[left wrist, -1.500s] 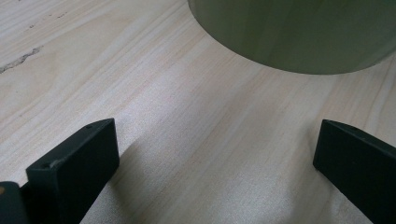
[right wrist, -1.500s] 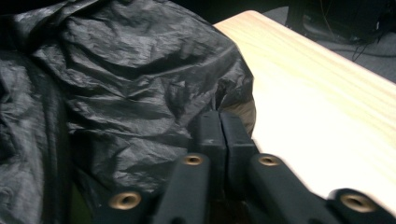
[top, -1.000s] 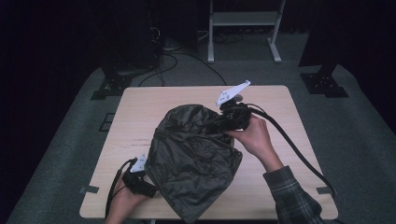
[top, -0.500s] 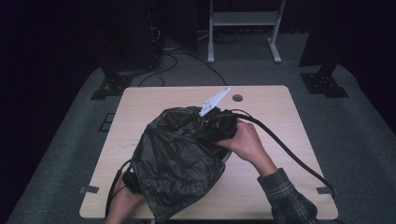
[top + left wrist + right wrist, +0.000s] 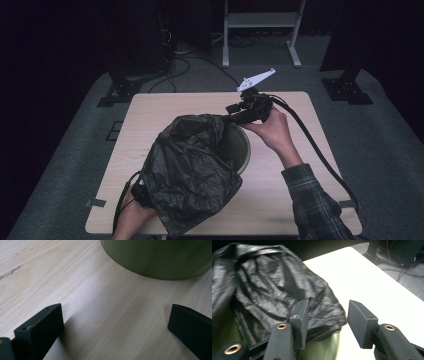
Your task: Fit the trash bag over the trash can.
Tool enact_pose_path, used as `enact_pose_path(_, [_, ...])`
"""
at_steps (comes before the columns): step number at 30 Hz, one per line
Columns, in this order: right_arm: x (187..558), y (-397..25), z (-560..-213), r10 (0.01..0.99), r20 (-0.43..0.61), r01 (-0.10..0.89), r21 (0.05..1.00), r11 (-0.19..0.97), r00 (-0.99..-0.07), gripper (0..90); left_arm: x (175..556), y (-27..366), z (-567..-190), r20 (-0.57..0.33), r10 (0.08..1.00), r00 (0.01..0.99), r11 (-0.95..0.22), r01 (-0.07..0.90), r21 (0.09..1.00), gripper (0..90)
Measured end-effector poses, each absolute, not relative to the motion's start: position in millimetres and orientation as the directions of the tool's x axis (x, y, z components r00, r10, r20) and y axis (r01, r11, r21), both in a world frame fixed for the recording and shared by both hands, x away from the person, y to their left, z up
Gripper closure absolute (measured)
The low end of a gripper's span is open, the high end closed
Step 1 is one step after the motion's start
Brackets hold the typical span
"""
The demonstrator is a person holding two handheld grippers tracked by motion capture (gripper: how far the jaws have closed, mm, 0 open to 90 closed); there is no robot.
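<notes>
A crumpled black bin bag (image 5: 190,170) lies draped over an olive-green bin (image 5: 243,147) on the wooden table (image 5: 170,107). The bin's right rim is bare. My right gripper (image 5: 231,116) hovers at the bag's upper right edge, held by a hand in a plaid sleeve. In the right gripper view the right gripper (image 5: 328,308) is open, with the bag (image 5: 262,285) just beyond its jaws over the green bin (image 5: 322,351). My left gripper (image 5: 116,310) stands wide open low over the table, facing the bin's wall (image 5: 160,257). The bag mostly covers it in the high view.
A thick black cable (image 5: 310,145) trails from the right gripper across the table's right side. Bare wood (image 5: 372,277) stretches behind and right of the bin. Black stand feet (image 5: 347,90) and a white frame (image 5: 260,30) stand on the floor beyond the far edge.
The bag has slid left and toward the near edge, which bares the bin's right rim. My right gripper has risen and drawn back to the right.
</notes>
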State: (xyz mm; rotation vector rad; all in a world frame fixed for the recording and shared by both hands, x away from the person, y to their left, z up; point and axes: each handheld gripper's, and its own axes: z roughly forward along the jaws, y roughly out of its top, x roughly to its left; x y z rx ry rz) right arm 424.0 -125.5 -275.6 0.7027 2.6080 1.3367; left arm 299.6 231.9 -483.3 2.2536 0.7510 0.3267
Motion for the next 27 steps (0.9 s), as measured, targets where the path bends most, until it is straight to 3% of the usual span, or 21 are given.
enact_pose_path(4, [440, -120, -289, 0.464, 0.131, 0.380, 0.780, 0.497, -0.876, 55.7, 300, 232, -483, 0.011, 0.603, 0.797, -0.566, 0.419, 0.710, 0.0])
enact_pose_path(9, [442, -116, -297, 0.448, 0.136, 0.379, 0.769, 0.514, -0.884, 77.9, 300, 232, -483, 0.010, 0.603, 0.797, -0.566, 0.419, 0.710, 0.0])
enact_pose_path(15, [428, -120, -286, 0.462, 0.065, 0.329, 0.789, 0.519, -0.884, 85.1, 300, 232, -483, 0.011, 0.603, 0.798, -0.566, 0.418, 0.710, 0.0])
enact_pose_path(24, [406, -110, -286, 0.374, 0.073, 0.290, 0.771, 0.566, -0.925, 88.8, 300, 232, -483, 0.011, 0.603, 0.798, -0.567, 0.419, 0.710, 0.0])
enact_pose_path(26, [396, -99, -293, 0.327, 0.071, 0.268, 0.744, 0.612, -0.942, 87.5, 300, 232, -483, 0.011, 0.603, 0.797, -0.567, 0.419, 0.710, 0.0])
enact_pose_path(27, [393, -96, -294, 0.318, 0.067, 0.262, 0.736, 0.624, -0.946, 82.4, 300, 232, -483, 0.012, 0.603, 0.798, -0.567, 0.418, 0.710, 0.0])
